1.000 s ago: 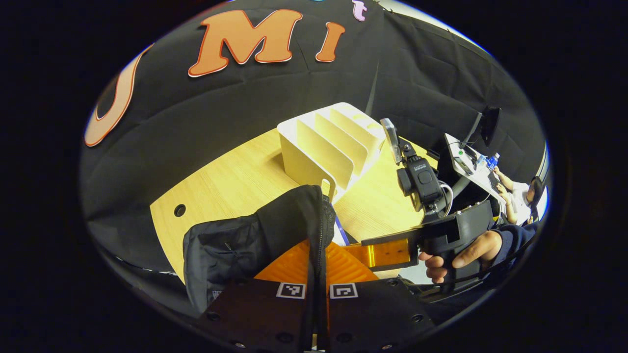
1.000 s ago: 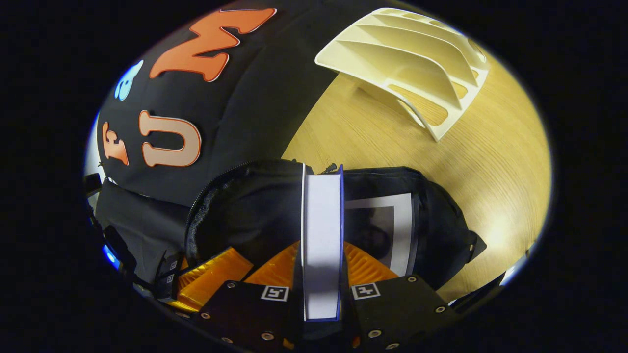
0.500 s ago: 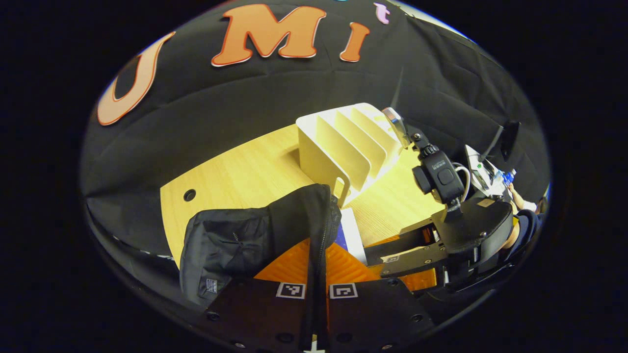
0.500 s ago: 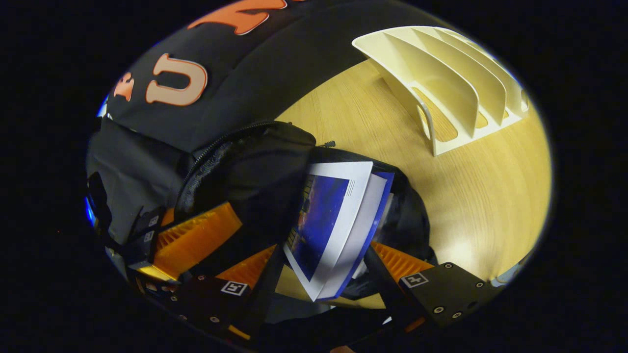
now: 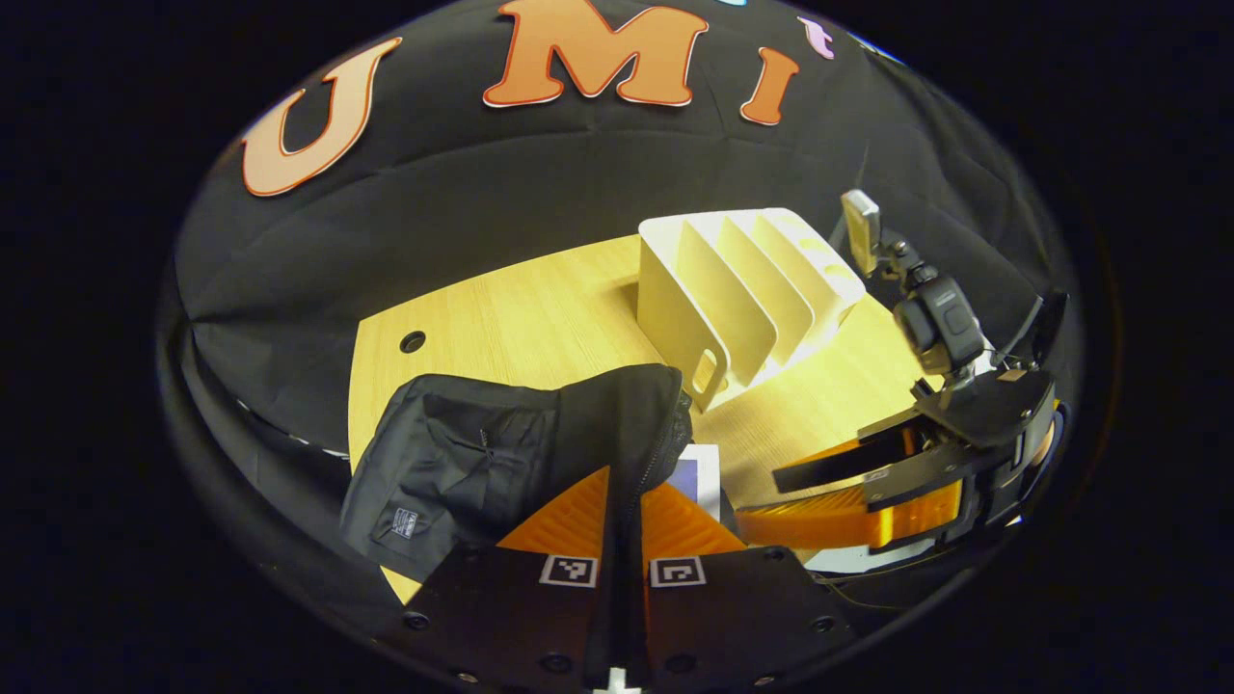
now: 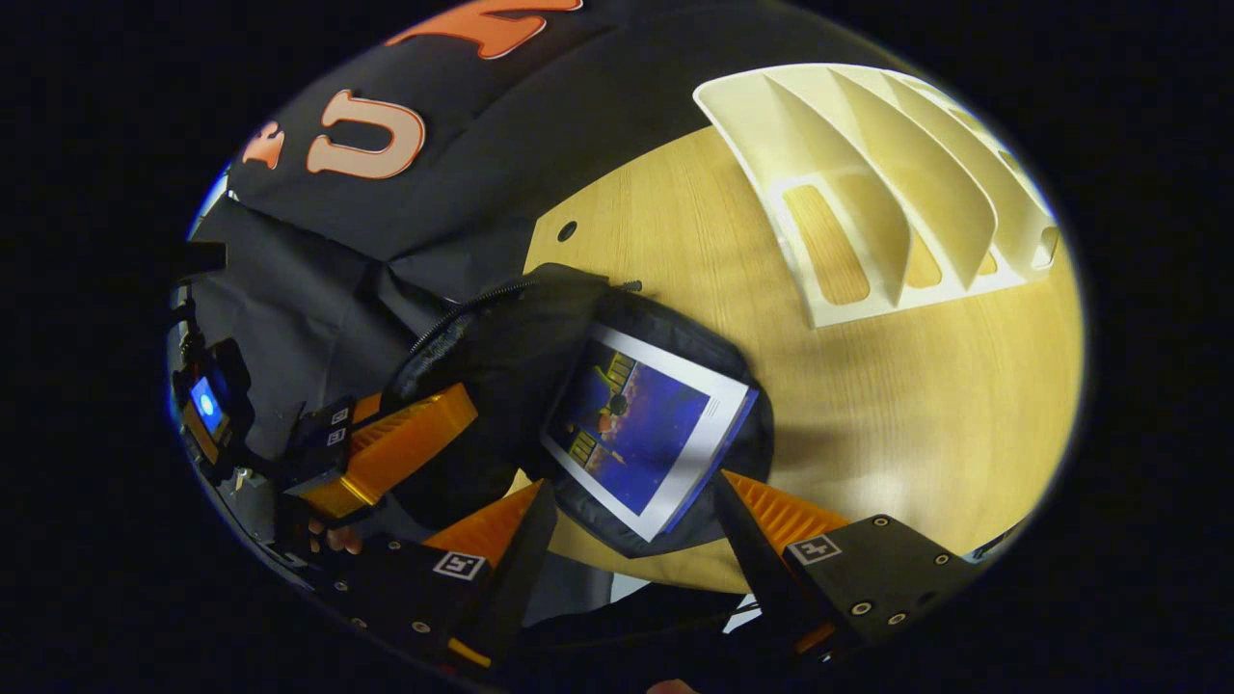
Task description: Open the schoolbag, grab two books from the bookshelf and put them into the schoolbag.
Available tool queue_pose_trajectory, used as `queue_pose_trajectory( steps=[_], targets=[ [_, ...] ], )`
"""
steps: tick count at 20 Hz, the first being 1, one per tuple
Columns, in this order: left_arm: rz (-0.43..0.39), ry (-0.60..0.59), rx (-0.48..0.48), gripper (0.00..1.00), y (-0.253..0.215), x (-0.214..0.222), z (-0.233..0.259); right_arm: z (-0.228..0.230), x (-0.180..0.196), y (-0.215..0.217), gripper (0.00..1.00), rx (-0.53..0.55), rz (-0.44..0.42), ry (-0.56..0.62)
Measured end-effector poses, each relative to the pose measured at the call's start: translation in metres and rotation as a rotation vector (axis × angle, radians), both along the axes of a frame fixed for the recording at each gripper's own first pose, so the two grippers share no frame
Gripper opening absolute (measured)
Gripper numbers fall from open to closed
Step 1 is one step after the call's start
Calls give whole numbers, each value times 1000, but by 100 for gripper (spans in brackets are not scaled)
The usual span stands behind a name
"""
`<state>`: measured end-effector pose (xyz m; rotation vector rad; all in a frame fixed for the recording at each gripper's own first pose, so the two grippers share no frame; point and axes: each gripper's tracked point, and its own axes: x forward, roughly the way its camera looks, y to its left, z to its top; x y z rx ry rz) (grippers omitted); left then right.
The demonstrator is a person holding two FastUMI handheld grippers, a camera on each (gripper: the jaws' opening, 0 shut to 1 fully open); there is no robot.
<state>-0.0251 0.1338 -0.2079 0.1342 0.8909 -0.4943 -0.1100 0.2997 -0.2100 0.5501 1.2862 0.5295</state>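
Schoolbag [image 6: 501, 337] flap clamped in my left gripper [image 5: 624, 501]; right gripper [image 6: 627, 501] fingers apart above book [image 6: 641, 429] lying inside, partly under flap. Bookshelf [image 6: 887, 193] well apart.

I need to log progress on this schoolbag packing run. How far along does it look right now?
Done: the schoolbag is open, a book lies in its mouth, and the bookshelf slots look empty. In hand: the left gripper pinches the bag's flap up; the right gripper is open above the book. A second book beneath cannot be confirmed.
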Motion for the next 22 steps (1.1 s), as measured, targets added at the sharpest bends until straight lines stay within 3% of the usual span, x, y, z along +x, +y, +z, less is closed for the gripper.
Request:
queue_pose_trajectory(
  steps=[7,10,12,14,17,22],
  targets=[
    [43,47,31,34,-47,-24,-9,31,29,-95,97,-72,2,-147],
    [45,55,-7,45,-75,-37,2,47,39,-133,97,-72,-15,-196],
    [52,50,-32,51,-92,-47,10,56,48,-157,97,-80,-29,-231],
    [84,41,-49,52,-103,-50,20,63,51,-177,97,-79,-42,-258],
    [176,-15,-111,52,-116,-46,39,71,49,-208,97,-91,-40,-312],
    [255,-182,-157,78,-158,-39,79,98,55,-259,97,-151,-67,-465]
  ],
)
